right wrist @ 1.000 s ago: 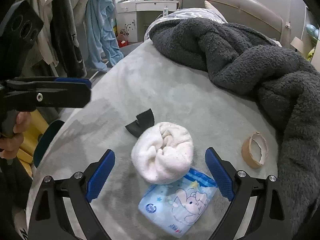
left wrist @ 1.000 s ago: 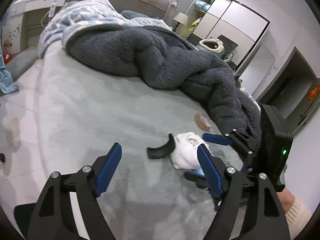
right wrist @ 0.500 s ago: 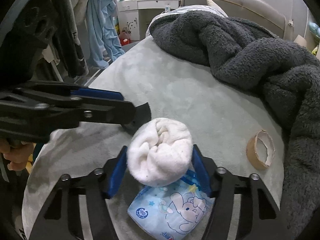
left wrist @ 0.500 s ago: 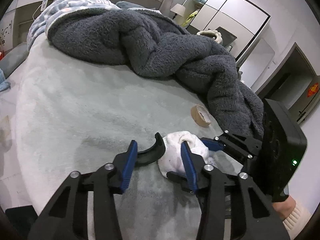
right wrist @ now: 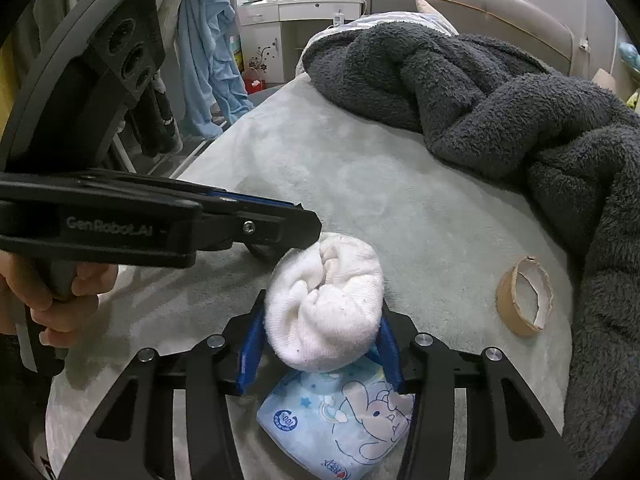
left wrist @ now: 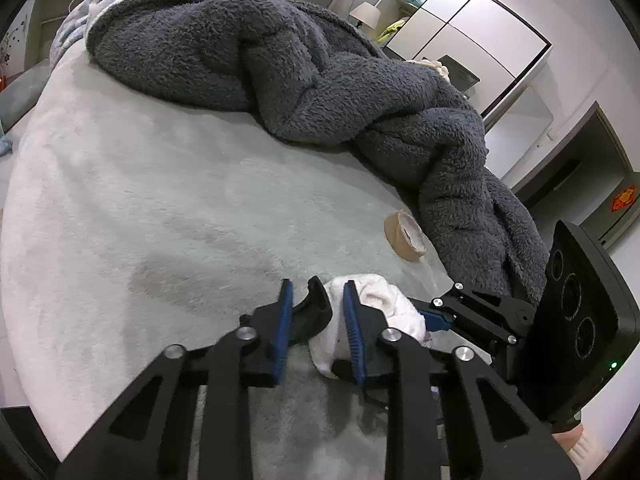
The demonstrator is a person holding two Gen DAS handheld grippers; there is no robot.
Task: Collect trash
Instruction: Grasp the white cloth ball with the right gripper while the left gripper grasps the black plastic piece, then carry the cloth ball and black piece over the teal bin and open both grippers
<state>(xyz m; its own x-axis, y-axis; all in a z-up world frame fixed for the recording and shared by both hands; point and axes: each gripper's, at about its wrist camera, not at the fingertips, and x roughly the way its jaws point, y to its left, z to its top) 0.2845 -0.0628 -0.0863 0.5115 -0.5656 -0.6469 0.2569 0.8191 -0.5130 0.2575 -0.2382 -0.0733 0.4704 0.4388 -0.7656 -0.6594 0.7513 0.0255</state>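
Note:
On the grey bedspread (left wrist: pixel 160 184) lies a black curved piece (left wrist: pixel 314 310), and it sits between the blue pads of my left gripper (left wrist: pixel 317 285). Those jaws are closing; a thin gap still shows at the right pad. In the right wrist view, the left gripper (right wrist: pixel 308 228) reaches in from the left over the black piece (right wrist: pixel 260 249). My right gripper (right wrist: pixel 322 320) is closing and its pads squeeze a rolled white sock (right wrist: pixel 324 280), which bulges above them. A light blue tissue packet (right wrist: pixel 344 420) lies under the sock. A cardboard tape ring (right wrist: pixel 524 300) stands to the right.
A dark grey fleece blanket (left wrist: pixel 320 68) is heaped across the far and right side of the bed. The tape ring (left wrist: pixel 404 236) lies at its foot. Clothes (right wrist: pixel 208 52) hang past the bed's left edge, and a white dresser (right wrist: pixel 296 12) stands behind.
Both grippers have narrowed from wide open. The left one moved forward and down until the black piece came between its pads. The right one stayed put and closed onto the white sock.

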